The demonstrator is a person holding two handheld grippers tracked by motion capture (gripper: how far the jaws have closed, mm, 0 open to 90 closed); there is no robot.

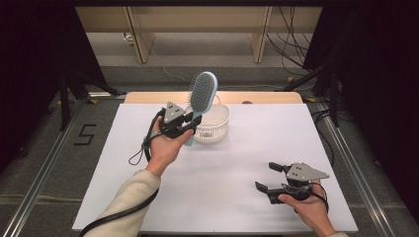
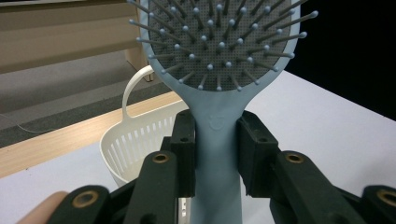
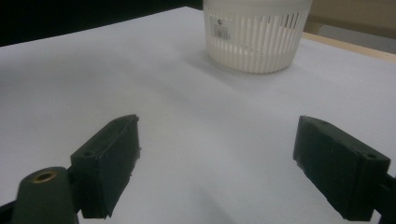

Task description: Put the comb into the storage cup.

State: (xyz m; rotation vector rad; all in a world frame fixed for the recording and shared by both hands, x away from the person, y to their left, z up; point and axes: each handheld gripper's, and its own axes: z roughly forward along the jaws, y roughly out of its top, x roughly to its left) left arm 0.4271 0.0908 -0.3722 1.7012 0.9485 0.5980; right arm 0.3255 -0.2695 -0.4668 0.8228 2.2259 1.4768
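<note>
The hairbrush (image 1: pixel 201 96) is up off the table, its handle clamped between the jaws of the left gripper (image 1: pixel 190 123), head upright just above the white basket (image 1: pixel 220 129) beyond. Pickup looks done; lowering it in remains. The right gripper (image 1: pixel 269 177) rests nearby, jaws apart and empty.

Black "5" (image 1: pixel 86 134) marked on floor left of table; basket (image 3: pixel 258 35) barcode sticker unreadable.

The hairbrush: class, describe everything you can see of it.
The hairbrush is pale blue, plastic-looking, with an oval head, a dark grey cushion and ball-tipped pins. It stands upright, head up, lifted off the table. The left gripper clamps its handle just below the head, one jaw on each side. It is held above and in front of the white slotted basket.
</note>
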